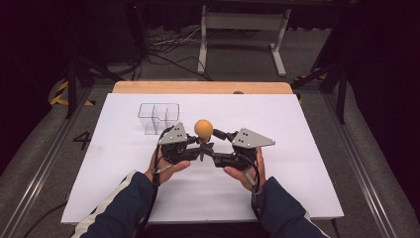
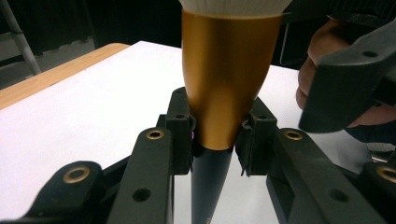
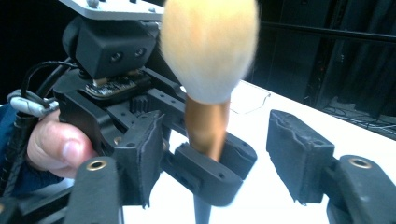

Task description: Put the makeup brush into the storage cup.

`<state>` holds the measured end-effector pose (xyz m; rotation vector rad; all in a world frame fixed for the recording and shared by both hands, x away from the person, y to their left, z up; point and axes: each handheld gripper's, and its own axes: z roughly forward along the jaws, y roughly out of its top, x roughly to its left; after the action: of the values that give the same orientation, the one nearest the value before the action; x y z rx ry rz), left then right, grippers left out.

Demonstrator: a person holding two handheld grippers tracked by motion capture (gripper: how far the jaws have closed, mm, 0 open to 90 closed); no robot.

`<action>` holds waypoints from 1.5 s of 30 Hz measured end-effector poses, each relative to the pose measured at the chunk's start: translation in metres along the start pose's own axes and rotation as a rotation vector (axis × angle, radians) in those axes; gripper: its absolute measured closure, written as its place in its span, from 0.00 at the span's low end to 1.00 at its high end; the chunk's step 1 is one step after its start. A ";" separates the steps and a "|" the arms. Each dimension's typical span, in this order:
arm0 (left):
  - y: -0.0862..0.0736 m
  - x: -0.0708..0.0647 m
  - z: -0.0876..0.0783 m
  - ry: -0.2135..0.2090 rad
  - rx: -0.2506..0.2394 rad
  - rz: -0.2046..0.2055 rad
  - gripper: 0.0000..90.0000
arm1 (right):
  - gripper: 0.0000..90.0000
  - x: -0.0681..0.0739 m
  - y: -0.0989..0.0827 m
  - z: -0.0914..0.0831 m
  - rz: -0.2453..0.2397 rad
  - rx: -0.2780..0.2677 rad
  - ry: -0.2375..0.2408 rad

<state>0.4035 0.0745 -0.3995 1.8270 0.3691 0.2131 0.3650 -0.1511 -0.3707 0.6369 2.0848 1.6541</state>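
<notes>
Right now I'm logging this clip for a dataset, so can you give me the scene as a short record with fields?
held object: makeup brush, bristles up
left gripper: shut on the brush's gold ferrule
right gripper: open, jaws either side of the brush, not touching
other object: clear divided organizer, beyond and to the left of the grippers
surface: white table sheet

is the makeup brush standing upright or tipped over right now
Upright. The left gripper clamps the makeup brush at its gold ferrule, bristles up, black handle pointing down.
</notes>
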 end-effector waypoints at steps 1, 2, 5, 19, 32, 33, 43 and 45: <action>0.000 0.000 -0.001 0.001 -0.002 -0.008 0.78 | 0.39 -0.001 0.000 -0.001 0.003 0.000 -0.008; 0.000 0.000 -0.001 0.001 -0.002 -0.008 0.78 | 0.39 -0.001 0.000 -0.001 0.003 0.000 -0.008; 0.000 0.001 -0.002 0.004 0.003 -0.007 0.78 | 0.37 -0.006 -0.001 -0.004 0.006 0.005 -0.021; -0.002 0.008 -0.011 0.031 -0.006 -0.003 0.78 | 0.27 -0.016 -0.004 -0.019 -0.058 0.046 -0.048; -0.003 0.014 -0.019 0.057 -0.004 -0.002 0.78 | 0.14 -0.030 -0.013 -0.040 -0.047 0.080 -0.120; -0.003 0.014 -0.020 0.058 -0.008 -0.004 0.78 | 0.13 -0.030 -0.014 -0.041 -0.046 0.082 -0.124; -0.002 0.017 -0.026 0.077 -0.014 0.010 0.78 | 0.08 -0.032 -0.018 -0.055 -0.081 0.082 -0.169; -0.002 0.018 -0.027 0.079 -0.016 0.013 0.78 | 0.08 -0.032 -0.020 -0.057 -0.090 0.086 -0.184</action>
<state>0.4112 0.1059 -0.3941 1.8091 0.4098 0.2968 0.3566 -0.2182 -0.3769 0.6848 2.0292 1.4079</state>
